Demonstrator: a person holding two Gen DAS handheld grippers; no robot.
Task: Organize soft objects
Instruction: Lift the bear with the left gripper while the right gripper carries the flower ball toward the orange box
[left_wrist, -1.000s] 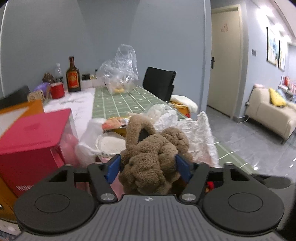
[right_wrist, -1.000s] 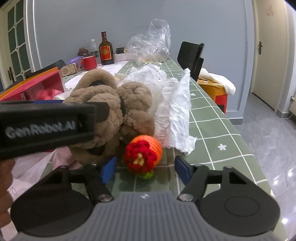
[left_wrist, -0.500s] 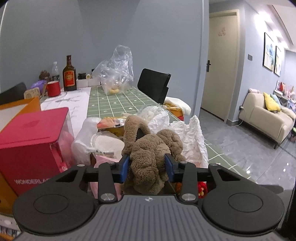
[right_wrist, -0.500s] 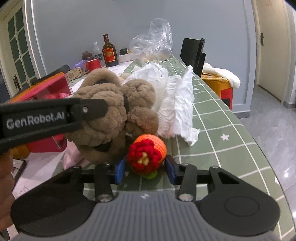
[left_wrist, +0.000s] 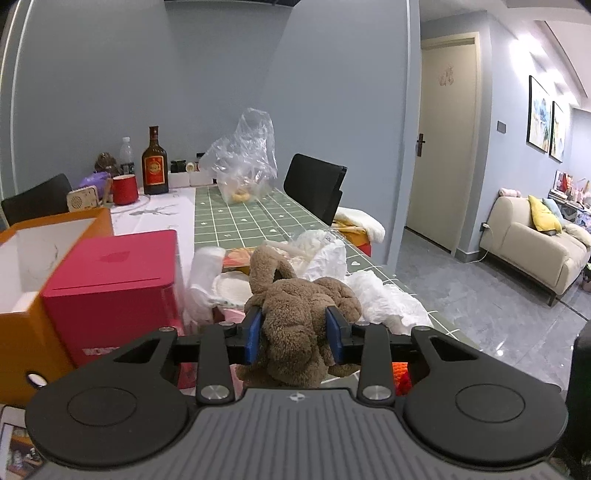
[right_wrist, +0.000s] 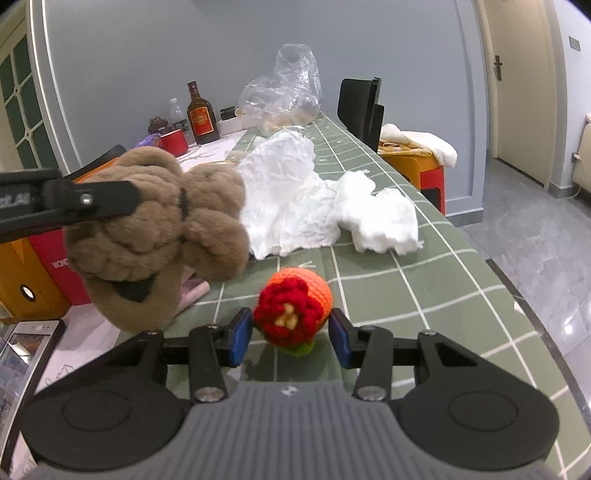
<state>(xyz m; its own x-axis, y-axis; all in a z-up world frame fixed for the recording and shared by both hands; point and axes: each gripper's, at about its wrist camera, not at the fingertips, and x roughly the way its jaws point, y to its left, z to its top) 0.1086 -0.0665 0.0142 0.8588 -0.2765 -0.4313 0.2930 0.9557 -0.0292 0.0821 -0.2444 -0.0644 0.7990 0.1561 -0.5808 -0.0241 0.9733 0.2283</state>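
My left gripper (left_wrist: 293, 334) is shut on a brown plush toy (left_wrist: 299, 314) and holds it lifted above the table. The toy also shows in the right wrist view (right_wrist: 155, 232), hanging in the air at the left with the left gripper's finger (right_wrist: 92, 201) across it. My right gripper (right_wrist: 290, 334) is shut on an orange and red crochet ball (right_wrist: 295, 310) and holds it just above the green checked tablecloth (right_wrist: 424, 291). A bit of the ball shows in the left wrist view (left_wrist: 400, 373).
A red box (left_wrist: 110, 288) and an open orange box (left_wrist: 33, 258) stand at the left. Crumpled white plastic bags (right_wrist: 314, 199) lie mid-table. A bottle (left_wrist: 154, 162), red cup (left_wrist: 123, 189) and clear bag (left_wrist: 245, 162) stand at the far end. A phone (right_wrist: 22, 354) lies near left. A black chair (left_wrist: 314, 184) stands right.
Both grippers closed on their objects and rose. The brown plush toy came up off the table in the left gripper; the crochet ball came up in the right.
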